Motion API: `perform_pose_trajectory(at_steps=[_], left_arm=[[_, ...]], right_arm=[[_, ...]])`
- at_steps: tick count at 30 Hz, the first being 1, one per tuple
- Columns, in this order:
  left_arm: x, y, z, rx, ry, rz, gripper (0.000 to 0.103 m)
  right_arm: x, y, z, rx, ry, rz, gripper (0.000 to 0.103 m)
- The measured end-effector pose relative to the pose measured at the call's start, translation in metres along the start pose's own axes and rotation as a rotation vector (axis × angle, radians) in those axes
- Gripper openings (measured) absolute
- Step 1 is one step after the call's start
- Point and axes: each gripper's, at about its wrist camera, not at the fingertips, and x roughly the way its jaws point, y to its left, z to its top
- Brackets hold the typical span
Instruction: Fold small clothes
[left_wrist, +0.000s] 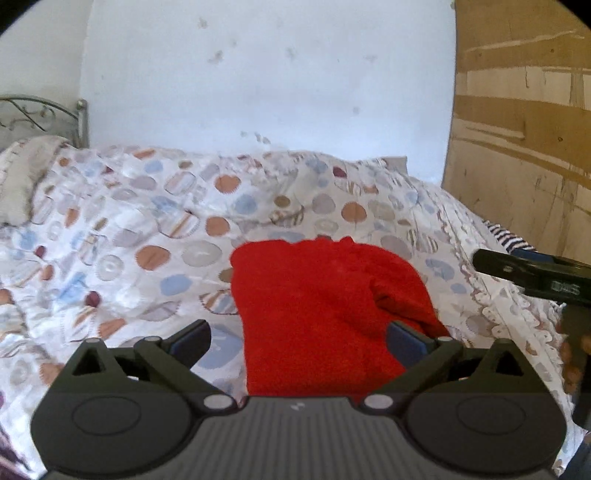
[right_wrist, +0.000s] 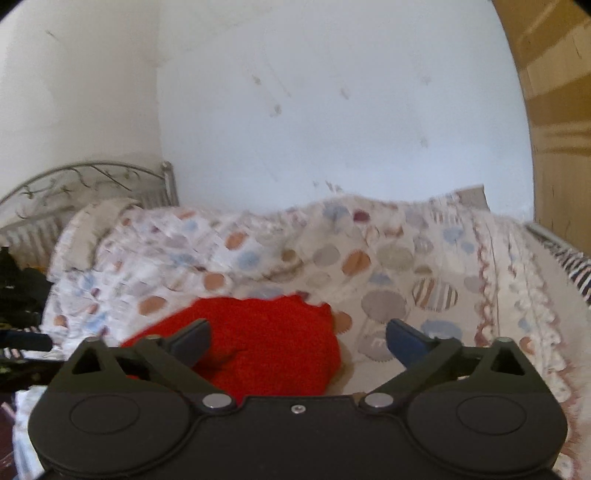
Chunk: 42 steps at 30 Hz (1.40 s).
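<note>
red garment (left_wrist: 317, 314) on bed (left_wrist: 122, 229) | soft, light, limp, I judge | take it at corners | left gripper (left_wrist: 298, 341) and right gripper (right_wrist: 298, 341) spread wide, empty

Both wrist views face the bed (left_wrist: 110, 229) closely, sharing it.

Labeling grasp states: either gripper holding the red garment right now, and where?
Nothing is held. The left gripper and right gripper both stand wide open, pads off the cloth. The red garment lies loose on the bedspread.
</note>
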Motion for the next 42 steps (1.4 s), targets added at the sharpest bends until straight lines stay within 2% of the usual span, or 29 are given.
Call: perform_pose_trajectory(at_steps=[7,13,16,24,35,42], left_arm=[[-0.063,-0.015,-0.028,-0.001,-0.069,0.047,0.103],[-0.106,-0.022,-0.067,-0.033,-0.095,0.086,0.103],[-0.119,-0.023,-0.083,-0.014,-0.097,0.117,0.103],[-0.123,-0.02,-0.104,0.008,-0.081,0.136,0.103],[-0.126,-0.015,-0.108,-0.008,-0.083,0.138,0.103],[-0.124,-0.013,-0.108,-0.01,-0.054,0.169,0.103]], right_arm=[[-0.094,0.029,-0.019,-0.046,-0.06,-0.006,0.103],[-0.152,0.046,-0.058,-0.049,-0.073,-0.031,0.103],[-0.17,0.052,-0.075,-0.065,-0.064,-0.049,0.103],[-0.183,0.06,-0.095,-0.075,-0.031,-0.052,0.103],[-0.179,0.066,-0.089,-0.092,-0.038,-0.042,0.103],[-0.178,0.067,-0.089,-0.105,-0.035,-0.035,0.103]])
